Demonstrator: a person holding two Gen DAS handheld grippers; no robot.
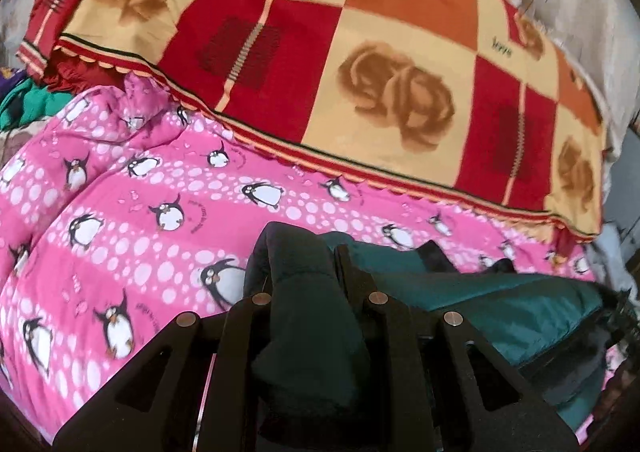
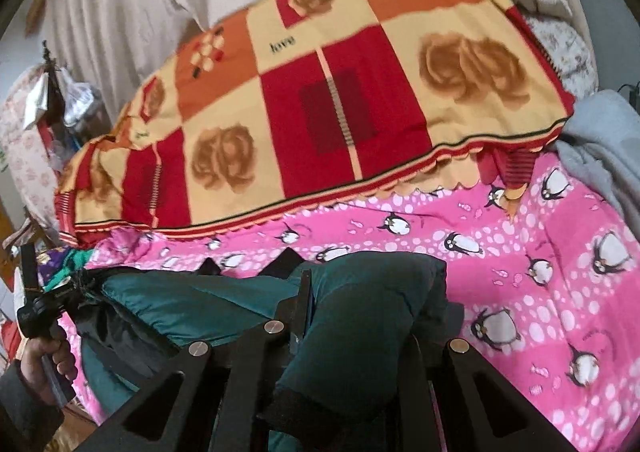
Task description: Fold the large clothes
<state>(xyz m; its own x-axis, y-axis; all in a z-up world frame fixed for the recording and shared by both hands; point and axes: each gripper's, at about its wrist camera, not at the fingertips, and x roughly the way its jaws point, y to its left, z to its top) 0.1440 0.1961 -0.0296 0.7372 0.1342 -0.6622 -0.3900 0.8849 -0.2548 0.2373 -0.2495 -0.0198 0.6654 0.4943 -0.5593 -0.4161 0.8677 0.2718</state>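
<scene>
Mid-fold, judging by the slack: dark teal jacket (image 1: pixel 500 304) slung over the near edge of the pink penguin bedspread (image 1: pixel 132 220), not yet flat (red patchwork blanket (image 1: pixel 360 64) beyond). Bunched between left gripper (image 1: pixel 308 280) and right gripper (image 2: pixel 360 292), both clamped tight on cloth.

Pink penguin bedspread (image 1: pixel 132 188) — patchwork blanket (image 1: pixel 320 64), teal garment (image 1: pixel 500 304)

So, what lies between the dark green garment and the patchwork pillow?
Only bare pink penguin sheet between the dark green garment and the patchwork pillow; both wrist views show it.
</scene>
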